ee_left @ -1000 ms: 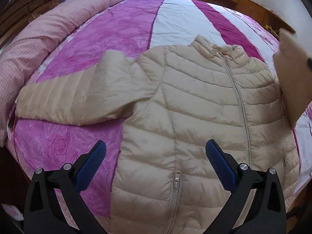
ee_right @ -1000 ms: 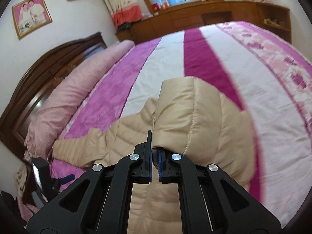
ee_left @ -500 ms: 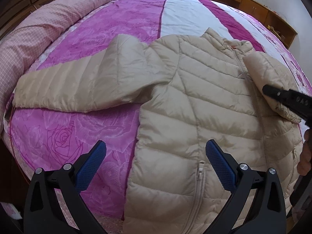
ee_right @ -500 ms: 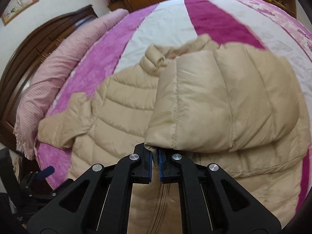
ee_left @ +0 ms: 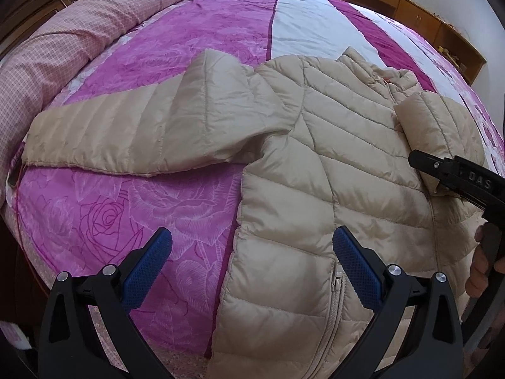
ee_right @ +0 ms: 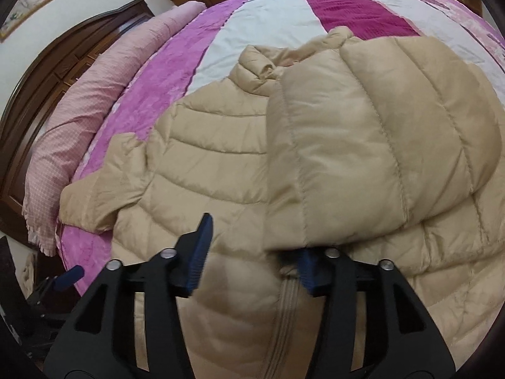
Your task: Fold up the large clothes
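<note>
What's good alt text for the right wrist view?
A beige puffer jacket lies zipped on a pink-striped bed, one sleeve folded across its chest. The right hand-held gripper is opening at the sleeve's cuff.

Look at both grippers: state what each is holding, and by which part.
Nothing is held. The left gripper hovers open above the jacket. The right gripper has its jaws opening, letting go of the folded sleeve's cuff.

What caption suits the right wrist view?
Right gripper, jaws opening, releases the folded sleeve onto the beige jacket.
</note>
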`<control>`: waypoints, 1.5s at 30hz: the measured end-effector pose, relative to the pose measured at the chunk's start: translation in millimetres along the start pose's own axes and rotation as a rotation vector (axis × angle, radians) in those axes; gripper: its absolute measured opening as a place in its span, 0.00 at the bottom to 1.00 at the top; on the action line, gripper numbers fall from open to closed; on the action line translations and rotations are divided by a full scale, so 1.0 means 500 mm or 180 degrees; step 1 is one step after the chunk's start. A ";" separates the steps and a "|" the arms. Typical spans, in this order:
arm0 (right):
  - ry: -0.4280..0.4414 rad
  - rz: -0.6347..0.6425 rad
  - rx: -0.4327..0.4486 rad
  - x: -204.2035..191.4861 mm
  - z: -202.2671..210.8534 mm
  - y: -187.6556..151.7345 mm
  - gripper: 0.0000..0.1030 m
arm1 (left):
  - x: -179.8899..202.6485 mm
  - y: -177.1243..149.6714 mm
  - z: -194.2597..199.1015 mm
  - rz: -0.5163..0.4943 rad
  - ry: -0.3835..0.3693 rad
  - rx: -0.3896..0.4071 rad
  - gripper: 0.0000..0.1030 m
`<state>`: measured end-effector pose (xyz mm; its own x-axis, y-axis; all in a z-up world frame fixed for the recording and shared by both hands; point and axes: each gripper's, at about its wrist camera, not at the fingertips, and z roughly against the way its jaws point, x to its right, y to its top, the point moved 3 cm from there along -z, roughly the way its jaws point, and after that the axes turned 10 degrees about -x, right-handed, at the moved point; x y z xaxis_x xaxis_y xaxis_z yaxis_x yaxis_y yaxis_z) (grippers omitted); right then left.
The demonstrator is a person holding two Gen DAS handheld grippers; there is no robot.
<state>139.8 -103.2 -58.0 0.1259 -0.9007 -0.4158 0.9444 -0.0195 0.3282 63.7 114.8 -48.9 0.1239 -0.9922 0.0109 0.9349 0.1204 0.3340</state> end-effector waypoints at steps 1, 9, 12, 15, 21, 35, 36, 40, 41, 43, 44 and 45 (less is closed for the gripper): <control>0.0011 -0.0004 0.0000 -0.004 0.010 -0.006 0.55 | 0.001 0.000 0.002 -0.0006 0.0001 0.0008 0.95; -0.0086 -0.0015 0.0201 0.010 0.127 -0.075 0.63 | 0.036 -0.002 0.033 -0.0149 -0.0053 0.0107 0.95; -0.0180 -0.0109 0.0287 0.045 0.170 -0.093 0.63 | 0.064 -0.001 0.049 -0.0235 -0.0098 0.0151 0.95; -0.0289 -0.0250 0.0318 0.090 0.205 -0.104 0.69 | 0.099 0.002 0.063 -0.0322 -0.0160 0.0193 0.95; -0.0553 -0.0512 0.0441 0.183 0.269 -0.119 0.70 | 0.201 0.011 0.075 -0.0617 -0.0246 0.0235 0.95; -0.0307 -0.1069 0.0599 0.347 0.326 -0.148 0.71 | 0.469 0.053 0.050 -0.1561 -0.0333 0.0270 0.95; -0.0307 -0.1071 0.0593 0.352 0.325 -0.150 0.71 | 0.481 0.057 0.049 -0.1595 -0.0330 0.0285 0.95; -0.0328 -0.1085 0.0559 0.370 0.316 -0.159 0.71 | 0.550 0.063 0.050 -0.1803 -0.0374 0.0385 0.95; -0.0329 -0.1097 0.0555 0.374 0.314 -0.162 0.71 | 0.566 0.064 0.049 -0.1844 -0.0377 0.0408 0.95; -0.0318 -0.1138 0.0546 0.384 0.311 -0.168 0.71 | 0.591 0.066 0.044 -0.1926 -0.0376 0.0452 0.95; -0.0308 -0.1157 0.0545 0.390 0.310 -0.170 0.71 | 0.607 0.067 0.039 -0.1968 -0.0351 0.0477 0.95; -0.0297 -0.1178 0.0546 0.395 0.309 -0.174 0.71 | 0.622 0.069 0.033 -0.2006 -0.0316 0.0497 0.95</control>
<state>35.6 -346.3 -37.5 -0.2480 -0.8546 -0.4562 0.8555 -0.4142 0.3109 128.8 -190.3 -18.5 -0.4700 -0.8703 -0.1470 0.7582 -0.4834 0.4376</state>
